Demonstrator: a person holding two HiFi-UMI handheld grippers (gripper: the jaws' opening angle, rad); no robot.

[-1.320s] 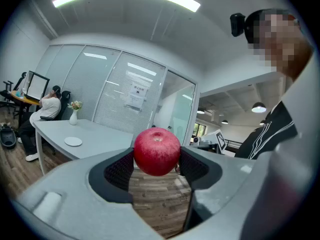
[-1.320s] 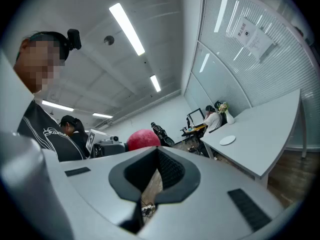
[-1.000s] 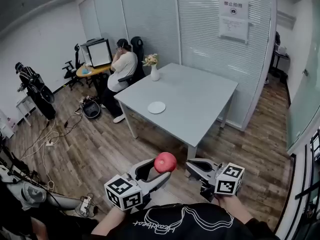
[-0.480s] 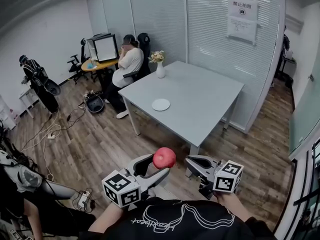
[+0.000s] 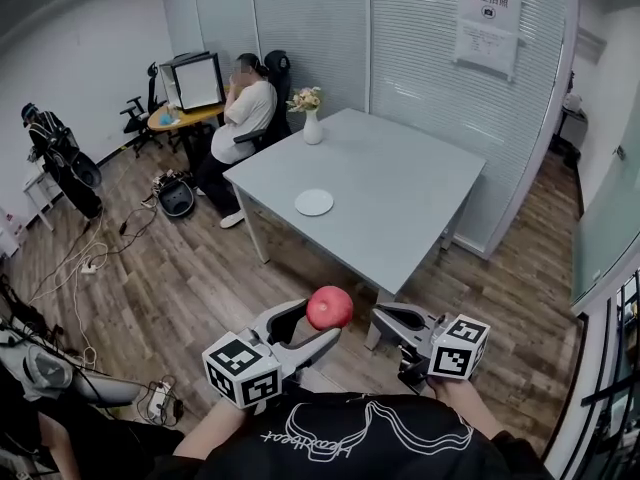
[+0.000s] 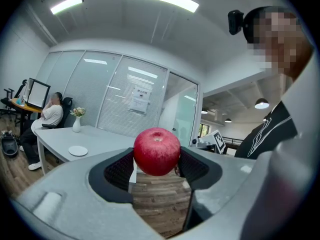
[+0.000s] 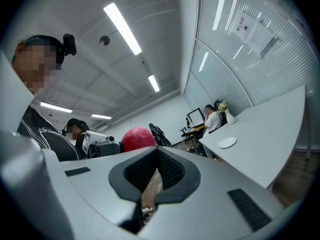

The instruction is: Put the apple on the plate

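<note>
A red apple (image 5: 329,307) was held in the left tool (image 5: 321,321), gripped between the two dark ribbed pads near the jaw tips. In the left gripper view the apple (image 6: 156,151) was seen upright, its stem dimple on top, with a pad pressed against each side and most of the fruit standing above the jaws. The tool was held in the air over a wooden floor (image 5: 180,278), which was visible through the gap below the apple.

The right tool (image 5: 380,326) was held just to the right of the left one, at about the same height, and not touching it. In the right gripper view its jaws were brought together at the tips, with only a narrow slit left behind them, and nothing was held between them. From that tool the apple (image 7: 138,139) was seen to its left.

A grey bench (image 5: 400,198) stood ahead of both tools, well apart from them. A small white plate (image 5: 314,202) lay on it near the left edge, with nothing on it. Farther back at the bench's far left corner stood a white vase of flowers (image 5: 311,128). Beyond that corner, a person (image 5: 245,118) was seated at a separate desk.
</note>
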